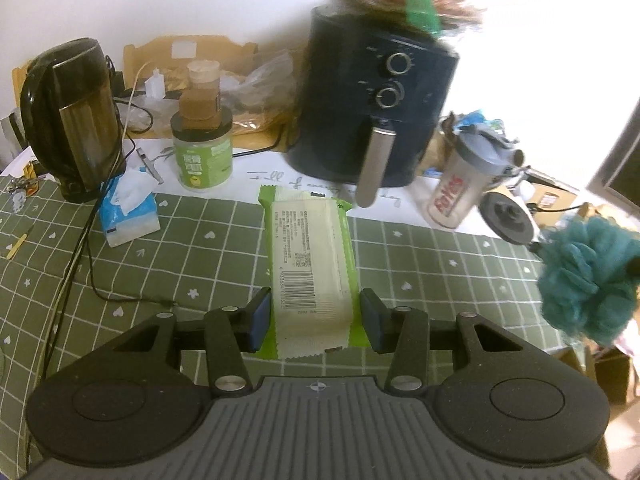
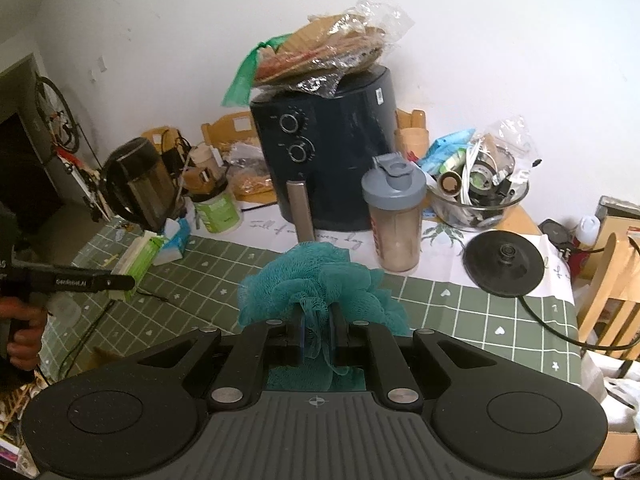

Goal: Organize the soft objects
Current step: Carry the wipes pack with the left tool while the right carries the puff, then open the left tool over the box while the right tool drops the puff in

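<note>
Over our green checked worktop, our left tongs grip a green-and-white packet; our right tongs stand clenched on a teal mesh puff.

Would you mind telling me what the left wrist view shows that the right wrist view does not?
Only the left wrist view: the barcode side of the green-and-white soft packet between the left gripper's fingers.

Only the right wrist view: a clear glass bowl of odds and ends, and the right gripper shut on the teal mesh bath pouf.

Both: the dark air fryer, grey-lidded shaker bottle, pouf and packet.
</note>
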Demonstrator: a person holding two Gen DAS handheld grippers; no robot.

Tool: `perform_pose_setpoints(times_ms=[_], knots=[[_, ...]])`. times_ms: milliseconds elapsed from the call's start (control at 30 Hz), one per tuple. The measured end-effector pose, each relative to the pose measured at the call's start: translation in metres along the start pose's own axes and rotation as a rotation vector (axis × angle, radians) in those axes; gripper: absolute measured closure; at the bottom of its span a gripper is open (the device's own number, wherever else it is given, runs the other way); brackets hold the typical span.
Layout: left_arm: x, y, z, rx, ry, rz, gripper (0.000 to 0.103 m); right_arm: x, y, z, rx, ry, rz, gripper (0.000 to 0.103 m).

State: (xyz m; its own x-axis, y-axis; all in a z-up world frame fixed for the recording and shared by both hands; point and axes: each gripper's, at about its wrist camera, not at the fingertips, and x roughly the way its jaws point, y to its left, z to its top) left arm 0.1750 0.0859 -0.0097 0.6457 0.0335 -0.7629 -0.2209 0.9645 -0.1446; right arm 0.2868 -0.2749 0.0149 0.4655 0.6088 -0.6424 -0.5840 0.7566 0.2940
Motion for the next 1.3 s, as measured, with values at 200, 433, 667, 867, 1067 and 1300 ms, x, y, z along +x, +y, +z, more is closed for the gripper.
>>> perform_pose_setpoints(times_ms=[200,433,667,867,1067,1300], knots=[[-0.028,-0.017,-0.011,0.02,0.01,-0.025,0.057,-0.013,0.005,-0.003,0.009,-0.007,0.031,0.09],[-0.057,-0.038,-0.029,0.046,0.023,-0.051,0.057,-0.026,0.018,-0.009,-0.016,-0.012,0.075,0.09],[-0.075,-0.054,-0.044,0.055,0.036,-0.058,0.057,-0.041,0.028,-0.014,-0.039,-0.025,0.106,0.09],[-0.082,-0.064,-0.058,0.05,0.059,-0.063,0.057,-0.053,0.033,-0.019,-0.048,-0.032,0.122,0.09],[-0.083,-0.07,-0.072,0.031,0.085,-0.077,0.057,-0.061,0.035,-0.026,-0.045,-0.031,0.134,0.09],[-0.081,-0.068,-0.086,-0.026,0.072,-0.053,0.029,-0.067,0.039,-0.035,-0.04,-0.022,0.157,0.09]])
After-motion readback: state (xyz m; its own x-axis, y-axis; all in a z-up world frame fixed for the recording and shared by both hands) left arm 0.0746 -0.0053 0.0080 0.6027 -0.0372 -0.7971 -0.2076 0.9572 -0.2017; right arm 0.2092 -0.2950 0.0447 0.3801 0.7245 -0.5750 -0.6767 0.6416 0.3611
